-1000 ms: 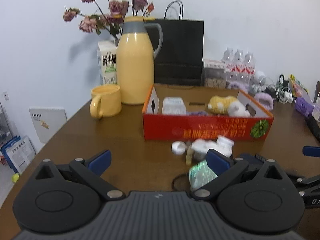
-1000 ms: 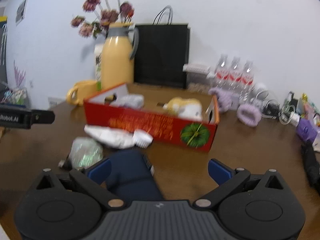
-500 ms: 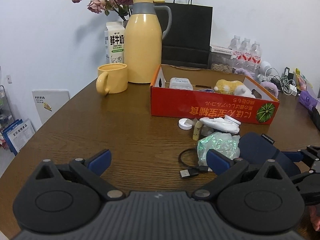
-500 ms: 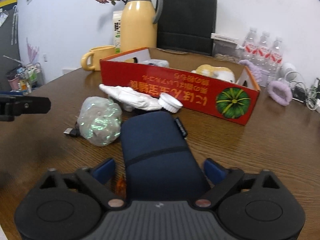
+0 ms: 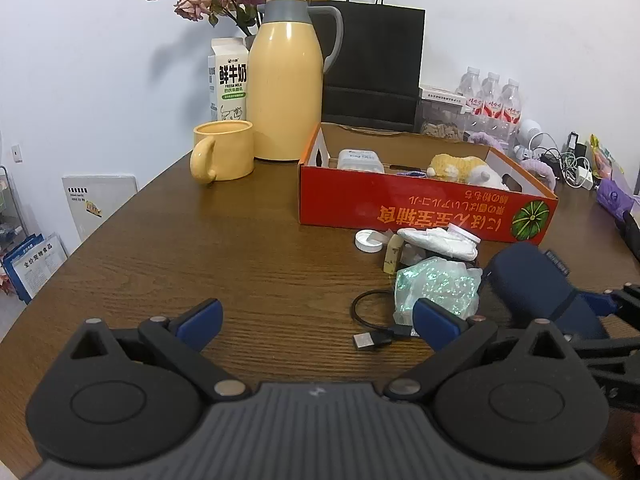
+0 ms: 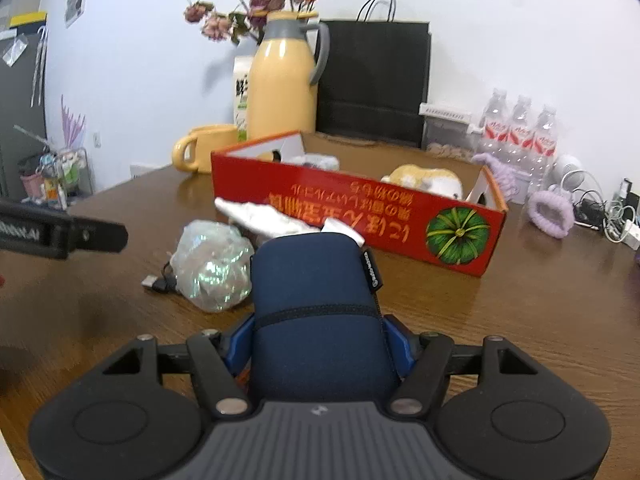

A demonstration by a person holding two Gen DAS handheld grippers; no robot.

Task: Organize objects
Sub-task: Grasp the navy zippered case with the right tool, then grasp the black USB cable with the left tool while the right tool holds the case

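Now clamped on the near end of the navy pouch [image 6: 316, 304] lying on the desk [image 6: 500, 320] before the red box [image 6: 360, 208], right gripper [image 6: 320, 340] jaws shut from wide, ready for lifting boxward; left gripper [image 5: 316, 316] jaws spread, idle.

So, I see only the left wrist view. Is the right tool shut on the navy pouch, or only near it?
Observer: Shut on it. The right wrist view shows the right tool pressing both sides of the navy pouch.
Operator: And what is past the right end of the red box?
Observer: A purple fluffy ring lies on the table, apart from the red box.
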